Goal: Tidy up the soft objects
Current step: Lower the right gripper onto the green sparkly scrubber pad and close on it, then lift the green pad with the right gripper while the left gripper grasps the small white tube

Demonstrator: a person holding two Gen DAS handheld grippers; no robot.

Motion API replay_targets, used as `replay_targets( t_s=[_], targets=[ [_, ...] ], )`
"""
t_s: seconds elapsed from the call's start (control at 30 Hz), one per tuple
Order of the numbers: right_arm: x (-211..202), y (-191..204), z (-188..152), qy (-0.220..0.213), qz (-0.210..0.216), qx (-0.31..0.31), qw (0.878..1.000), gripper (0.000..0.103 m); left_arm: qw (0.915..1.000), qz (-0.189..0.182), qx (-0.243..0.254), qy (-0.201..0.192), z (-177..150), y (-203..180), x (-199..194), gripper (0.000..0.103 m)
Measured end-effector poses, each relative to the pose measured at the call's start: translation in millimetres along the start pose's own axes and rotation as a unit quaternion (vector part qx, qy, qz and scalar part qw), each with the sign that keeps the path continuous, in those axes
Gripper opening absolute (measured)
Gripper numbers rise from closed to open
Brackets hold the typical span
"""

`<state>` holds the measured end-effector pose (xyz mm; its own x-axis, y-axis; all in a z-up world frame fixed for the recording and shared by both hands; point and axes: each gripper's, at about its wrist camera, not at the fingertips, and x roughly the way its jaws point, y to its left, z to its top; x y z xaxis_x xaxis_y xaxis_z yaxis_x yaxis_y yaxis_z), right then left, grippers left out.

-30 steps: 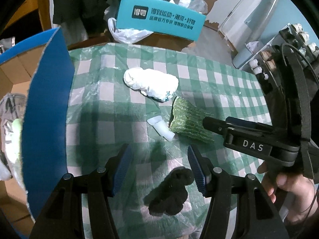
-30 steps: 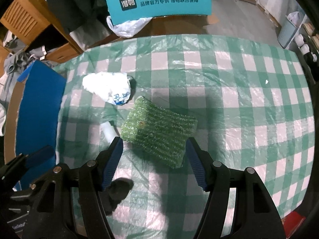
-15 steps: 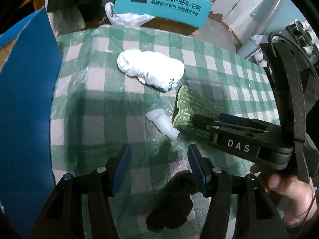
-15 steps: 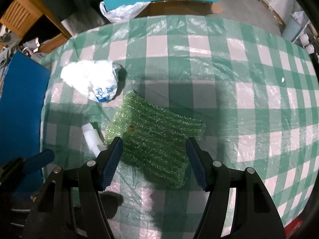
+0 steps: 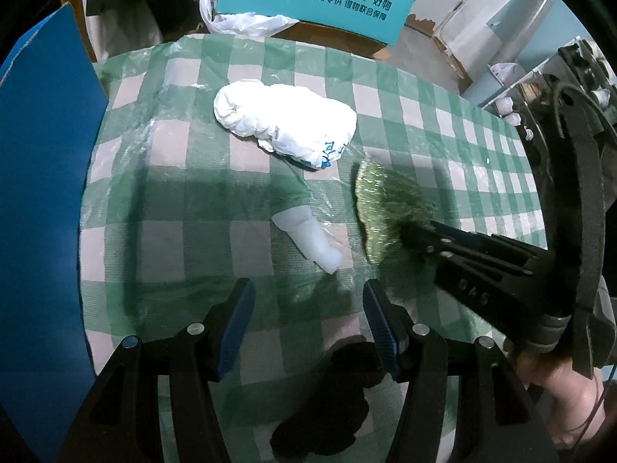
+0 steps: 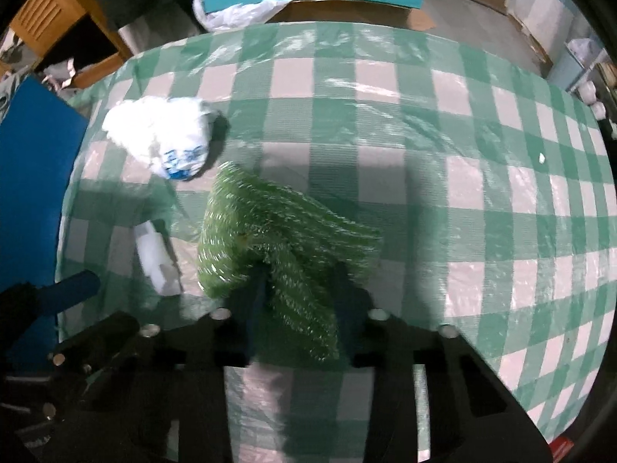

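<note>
Closing just now, right gripper (image 6: 297,289) fingers pinched green scrubber (image 6: 270,239), bunched between them on table (image 6: 482,154); grasp looked secured. Left gripper (image 5: 308,308) fingers spread, black cloth (image 5: 327,405) beneath.

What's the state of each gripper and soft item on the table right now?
right gripper: jaws just closed, shut on the green scrubber.
green scrubber: pinched, bunched up.
left gripper: open, nothing between its pads.
white bag: crumpled, lying loose.
white foam piece: lying loose.
black cloth: lying loose, below the left gripper.
</note>
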<state>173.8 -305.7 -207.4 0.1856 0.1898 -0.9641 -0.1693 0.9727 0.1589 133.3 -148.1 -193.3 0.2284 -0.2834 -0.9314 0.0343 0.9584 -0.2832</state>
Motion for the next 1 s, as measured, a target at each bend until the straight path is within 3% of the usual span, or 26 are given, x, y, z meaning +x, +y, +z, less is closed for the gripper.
replay_targets(
  t_s=[0.1,0.3,0.5,0.83,0.97,1.0],
  targets=[
    [-4.2,-12.9,-3.8,-0.002,0.004,0.022,1.0,0.014,1.0,-0.003,-0.001,0.001,1.9,-2.2,3.2,0.06],
    [-21.5,-32.6,-10.9,-0.018,0.011,0.044,0.999,0.014,0.9998,-0.007,-0.018,0.006,6.4,-7.3,13.3,0.06],
    [-26.6,-34.8,-16.7,-0.019,0.02,0.043,0.999,0.014,0.9988,0.036,-0.032,-0.008,15.4,-14.8,15.3,0.06],
    [-28.5,-44.4,-12.9,-0.024,0.021,0.059,0.998,0.015,0.9978,0.059,-0.031,-0.001,27.1,-20.3,30.9,0.06],
    [-30.8,-44.7,-11.9,-0.028,0.019,0.059,0.998,0.015,0.9973,0.072,-0.013,-0.001,29.2,-26.7,34.5,0.042],
    [-31.3,-44.5,-11.4,-0.029,0.02,0.059,0.998,0.015,0.9969,0.079,-0.004,-0.001,29.5,-29.1,35.3,0.033]
  ],
)
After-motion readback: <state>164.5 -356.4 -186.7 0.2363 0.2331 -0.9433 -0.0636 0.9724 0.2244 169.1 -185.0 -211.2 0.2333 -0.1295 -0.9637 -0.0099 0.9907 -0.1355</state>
